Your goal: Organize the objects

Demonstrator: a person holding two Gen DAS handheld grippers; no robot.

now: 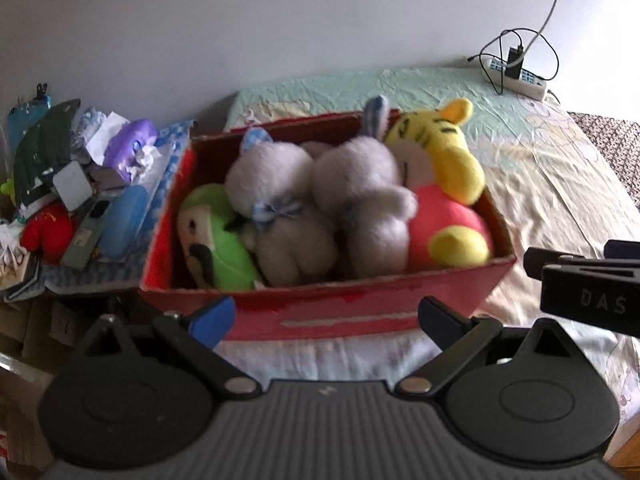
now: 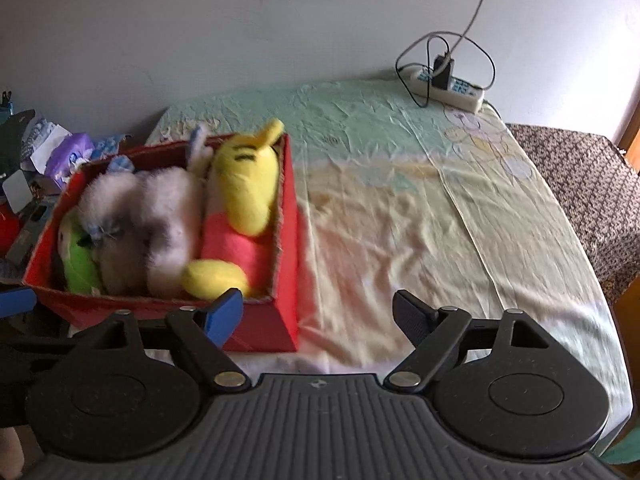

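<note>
Both grippers, left [image 1: 326,322] and right [image 2: 318,314], have jaws spread, empty; toy-filled box [image 1: 360,304] at 12 o'clock on bed [image 2: 440,208].

Red box [image 1: 360,312], grey, yellow-pink and green plush toys [image 1: 280,208]

— What sits in the red box [image 1: 328,308]?
— Four plush toys packed side by side: a green one [image 1: 216,240] at the left, two grey bunnies [image 1: 296,208] in the middle, a yellow tiger in pink [image 1: 444,184] at the right.
— And the box?
— Open-topped, on the bed [image 2: 420,208].
</note>
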